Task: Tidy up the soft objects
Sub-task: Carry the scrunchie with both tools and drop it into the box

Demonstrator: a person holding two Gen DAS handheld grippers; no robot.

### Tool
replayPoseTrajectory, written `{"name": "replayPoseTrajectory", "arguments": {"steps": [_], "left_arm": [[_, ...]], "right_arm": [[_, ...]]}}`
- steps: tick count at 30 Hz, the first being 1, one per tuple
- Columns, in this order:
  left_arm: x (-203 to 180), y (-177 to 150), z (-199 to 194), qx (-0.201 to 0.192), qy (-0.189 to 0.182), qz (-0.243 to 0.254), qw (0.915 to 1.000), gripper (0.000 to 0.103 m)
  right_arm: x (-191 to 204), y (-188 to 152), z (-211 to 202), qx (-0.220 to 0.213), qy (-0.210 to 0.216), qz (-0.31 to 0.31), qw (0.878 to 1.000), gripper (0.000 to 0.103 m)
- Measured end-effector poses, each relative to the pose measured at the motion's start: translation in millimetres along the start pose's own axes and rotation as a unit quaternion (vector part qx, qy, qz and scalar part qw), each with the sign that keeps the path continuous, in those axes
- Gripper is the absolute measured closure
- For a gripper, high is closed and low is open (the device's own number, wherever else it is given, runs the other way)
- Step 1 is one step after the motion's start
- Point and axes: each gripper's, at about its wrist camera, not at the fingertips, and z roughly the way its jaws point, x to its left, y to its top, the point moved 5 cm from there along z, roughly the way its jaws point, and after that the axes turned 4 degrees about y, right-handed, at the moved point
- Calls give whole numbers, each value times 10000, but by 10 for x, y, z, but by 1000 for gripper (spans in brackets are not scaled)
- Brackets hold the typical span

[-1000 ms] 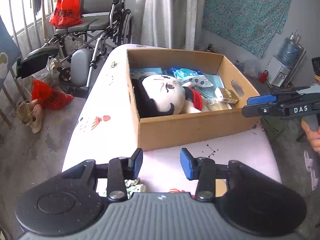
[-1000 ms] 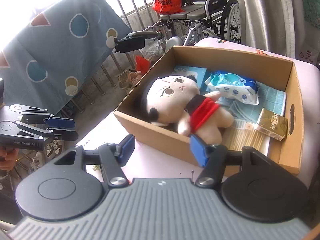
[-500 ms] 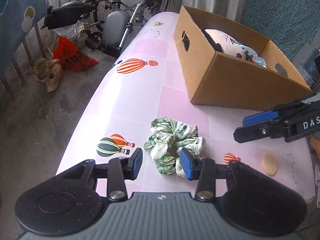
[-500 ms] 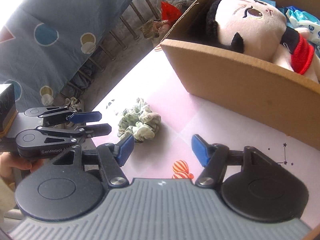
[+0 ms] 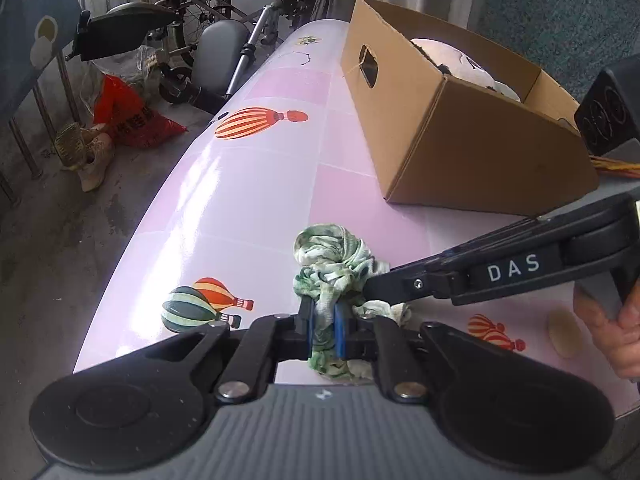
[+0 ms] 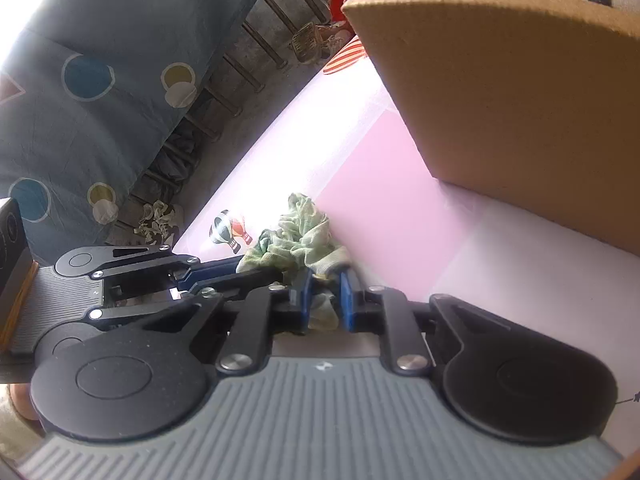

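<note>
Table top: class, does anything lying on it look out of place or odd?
The green-and-white scrunchie lies loose on the pink table outside the cardboard box. Oddly, both the left gripper and right gripper have just closed their jaws on it together.

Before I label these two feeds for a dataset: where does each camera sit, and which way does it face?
Left wrist: sits on the left gripper, looks down along the pink table toward the cardboard box; a hand shows.
Right wrist: sits on the right gripper, looks low across the table at the box wall.
Shared: both grippers pinching the green scrunchie.
</note>
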Motion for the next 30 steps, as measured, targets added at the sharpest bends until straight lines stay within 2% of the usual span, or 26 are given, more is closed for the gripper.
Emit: {"name": "replayPoseTrajectory", "arguments": {"steps": [5,10,13,16,20,22,24,25,27,28,30], "left_arm": [[-138,46,-127,-75,65,229,9997,93],[-451,216,-459,-334,-61,537,9980,92],[-785,438,-659,-533,-499,614,9954,92],[-1229,737,-750,-867,-770,1057,9876,92],[-1841,1220,-512,-1010,-1127,1466,9776,92],[-2165,1437,-273,-916,-1189,1716,9737,91],[-2451,1596,-45,-794,-1195,1954,9702,91],[-2616,1665,108,-612,-1225,2151,9669,91],[-2817,1731,328,-366,-1233,2135,9684,90],[-2934,1734,470,-135,-1365,2184,9662,89],[-3086,1718,678,-24,-1321,2257,9652,83]], "right_arm": [[-69,-73,-214,-627,59,342,9974,94],[-29,-192,-976,-1453,293,251,9886,94],[-139,-215,-1541,-2029,164,265,9787,94],[-444,-157,-2140,-2536,-102,338,9667,94],[-957,41,-2709,-2929,-668,359,9531,94],[-1223,177,-2839,-2897,-996,356,9512,94],[-1452,316,-2861,-2564,-1271,190,9580,94],[-1606,378,-2853,-2419,-1618,130,9566,93],[-1831,466,-2754,-2021,-2162,-130,9551,93],[-1978,476,-2701,-1840,-2302,-43,9556,93],[-2209,456,-2607,-1411,-2145,161,9664,92]]}}
